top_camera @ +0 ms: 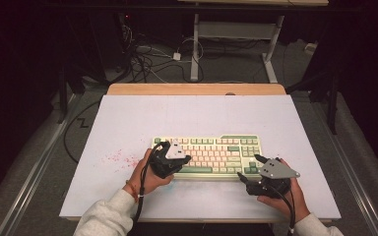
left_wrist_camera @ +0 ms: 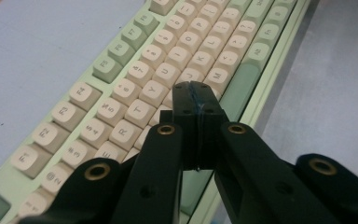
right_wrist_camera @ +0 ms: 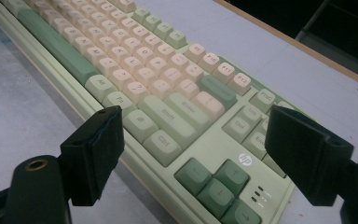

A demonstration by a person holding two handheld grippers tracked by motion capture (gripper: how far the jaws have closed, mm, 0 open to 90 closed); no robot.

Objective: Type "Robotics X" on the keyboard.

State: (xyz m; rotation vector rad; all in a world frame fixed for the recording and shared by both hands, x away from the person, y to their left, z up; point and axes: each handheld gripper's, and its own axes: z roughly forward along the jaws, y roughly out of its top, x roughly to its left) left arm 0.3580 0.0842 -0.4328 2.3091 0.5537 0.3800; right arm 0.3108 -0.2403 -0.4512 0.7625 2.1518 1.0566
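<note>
My left gripper [top_camera: 186, 159] is pinched empty, right gripper [top_camera: 247, 169] wide; keyboard [top_camera: 216, 152] near the table's front edge looks rigid, I'd grab its ends.

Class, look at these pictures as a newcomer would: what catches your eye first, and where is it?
The pale green keyboard with cream keys stands out, lying near the front of the white table. The left gripper hovers over its left end with jaws pressed together, nothing between them. The right gripper sits at the keyboard's right end, jaws wide open.
</note>
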